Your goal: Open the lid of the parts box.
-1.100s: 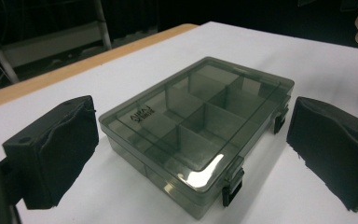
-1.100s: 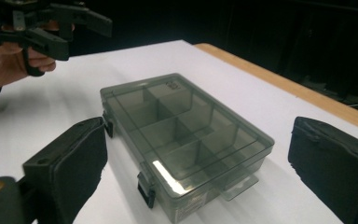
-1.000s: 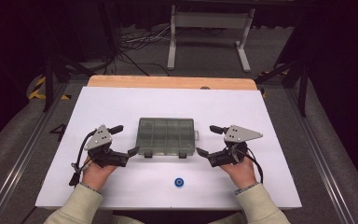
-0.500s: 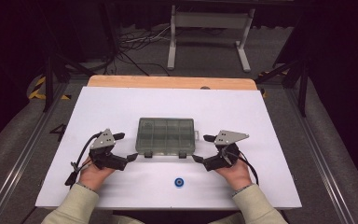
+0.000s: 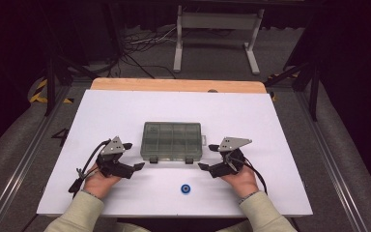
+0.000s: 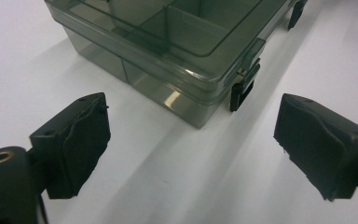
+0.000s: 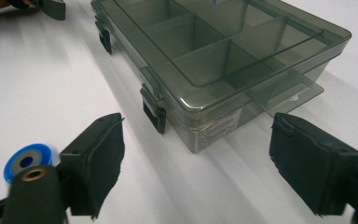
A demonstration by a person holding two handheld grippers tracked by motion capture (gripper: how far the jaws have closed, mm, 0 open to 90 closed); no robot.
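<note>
A person's two forearms come in at the near edge of a white bench (image 5: 125, 111), each hand gripping a hand-held gripper. A small blue ring (image 5: 186, 189) lies on the bench between the hands, nearest the person. The left hand-held gripper (image 5: 136, 166) sits low beside the near left corner of a smoky clear plastic box (image 5: 172, 140); its jaws have just been closing a little but stand apart, with nothing between them. The right hand-held gripper (image 5: 202, 166) mirrors it at the near right corner, jaws likewise narrowing yet apart and empty. The box rests flat at the middle of the bench, lid shut, its two dark latches (image 7: 153, 112) on the near side fastened. The step in hand looks like the approach to those latches. Next, each gripper probably needs to reach a latch and pry it up without pushing the box away. Beyond the bench lie cables and a stand
</note>
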